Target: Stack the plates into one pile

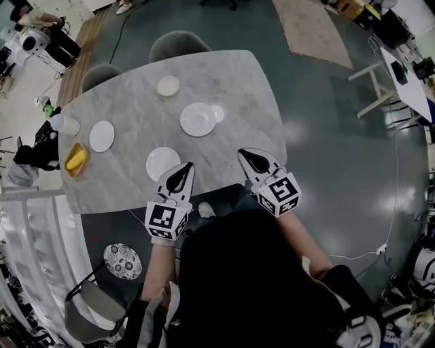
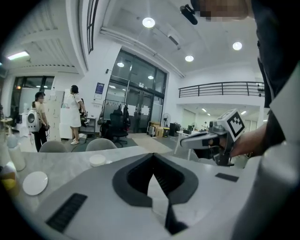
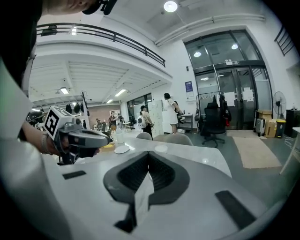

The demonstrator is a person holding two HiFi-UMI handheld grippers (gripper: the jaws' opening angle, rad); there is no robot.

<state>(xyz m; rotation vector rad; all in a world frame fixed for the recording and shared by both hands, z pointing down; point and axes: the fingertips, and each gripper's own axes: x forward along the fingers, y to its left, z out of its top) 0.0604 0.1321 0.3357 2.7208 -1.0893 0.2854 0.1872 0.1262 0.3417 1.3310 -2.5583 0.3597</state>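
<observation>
Head view | left gripper closed, empty, near nearest plate | right gripper closed, empty | plates lie apart on table

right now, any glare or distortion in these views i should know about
Head view: strong fisheye bends the table edges, and the glossy floor carries soft reflections. Left gripper view: dark rounded corners, ceiling lights blown out. Right gripper view: same vignette, one bright ceiling lamp.

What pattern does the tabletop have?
The tabletop is light grey marble with darker veining. It shows best in the head view.
</observation>
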